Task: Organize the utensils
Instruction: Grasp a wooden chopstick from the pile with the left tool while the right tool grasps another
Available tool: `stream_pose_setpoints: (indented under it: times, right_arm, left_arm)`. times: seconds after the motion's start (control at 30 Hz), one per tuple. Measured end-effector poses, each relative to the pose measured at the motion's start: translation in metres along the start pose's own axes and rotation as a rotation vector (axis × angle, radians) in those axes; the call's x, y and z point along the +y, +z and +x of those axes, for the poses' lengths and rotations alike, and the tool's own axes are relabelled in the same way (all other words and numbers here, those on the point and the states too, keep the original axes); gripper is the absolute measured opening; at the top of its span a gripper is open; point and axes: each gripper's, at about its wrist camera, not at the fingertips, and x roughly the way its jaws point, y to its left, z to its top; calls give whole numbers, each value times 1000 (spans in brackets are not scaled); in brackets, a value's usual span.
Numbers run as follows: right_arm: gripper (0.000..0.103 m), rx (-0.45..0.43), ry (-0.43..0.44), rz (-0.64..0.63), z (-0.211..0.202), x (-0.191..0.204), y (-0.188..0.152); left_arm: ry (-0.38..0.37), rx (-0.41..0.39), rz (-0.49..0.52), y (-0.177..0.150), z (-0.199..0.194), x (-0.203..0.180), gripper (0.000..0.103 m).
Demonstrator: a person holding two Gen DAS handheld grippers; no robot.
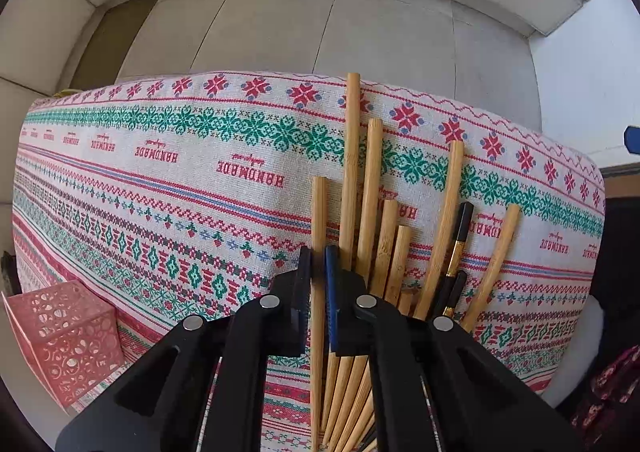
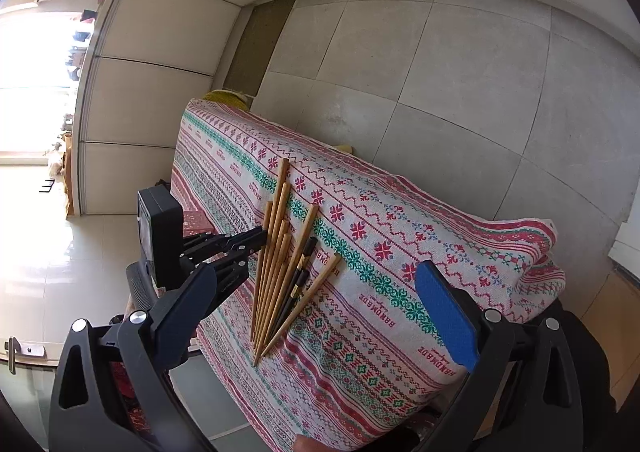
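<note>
Left hand-held gripper [image 1: 319, 272] is clamped on 1 bamboo chopstick [image 1: 319, 220], the leftmost of the fan [image 2: 280, 260], presumably to single it out for the holder [image 1: 66, 336] left of the fan. Sticks: round, smooth; 2 black. Tabletop [image 1: 160, 172] cloth: coarse weave. Right hand-held gripper [image 2: 320, 316] is held wide apart, empty.

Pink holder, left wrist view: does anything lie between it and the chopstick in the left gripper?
Nothing visible does. The left gripper is closed on the leftmost bamboo chopstick; the pink holder sits at the left, with only bare tablecloth between. The other chopsticks lie on the far side.
</note>
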Motion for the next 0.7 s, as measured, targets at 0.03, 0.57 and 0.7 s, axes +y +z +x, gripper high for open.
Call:
stream_pose_setpoints:
  times: [0.03, 0.57, 0.7]
  right_arm:
    - [97, 6, -2, 2, 4, 4, 4]
    - [54, 282, -111, 90, 148, 64, 95]
    - [38, 283, -210, 101, 164, 72, 99]
  left_arm:
    - [-4, -12, -38, 2, -2, 6, 7]
    - [-46, -502, -524, -120, -91, 62, 6]
    - [-52, -574, -546, -151, -115, 60, 6]
